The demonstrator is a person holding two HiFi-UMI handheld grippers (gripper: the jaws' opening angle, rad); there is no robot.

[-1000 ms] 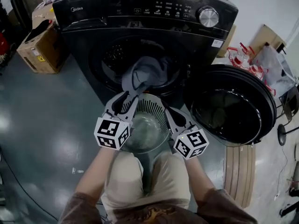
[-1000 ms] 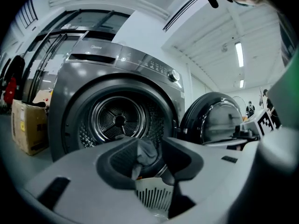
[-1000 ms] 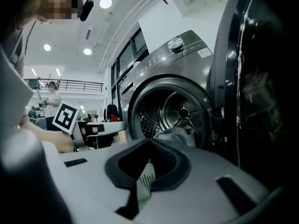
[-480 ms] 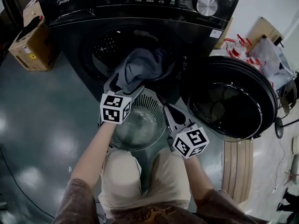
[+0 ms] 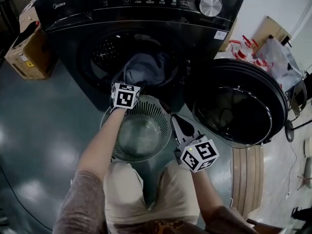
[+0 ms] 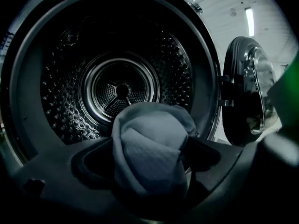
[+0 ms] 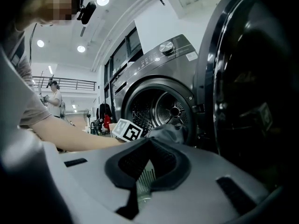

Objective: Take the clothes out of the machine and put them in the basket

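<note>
Left gripper point(image 6: 148, 148) jaws have just been opening and are spread wide; grey garment point(image 6: 154, 125) is seen between them, not pinched. Right gripper point(image 7: 148, 143) jaws are held closed, empty, basket point(image 5: 161, 112) rim beside their tips.

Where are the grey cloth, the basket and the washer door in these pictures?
Grey cloth point(image 5: 146, 69): head view, its bunched middle.
Basket point(image 5: 156, 107): head view, slatted far wall.
Washer door point(image 5: 239, 111): head view, its glass middle.
</note>
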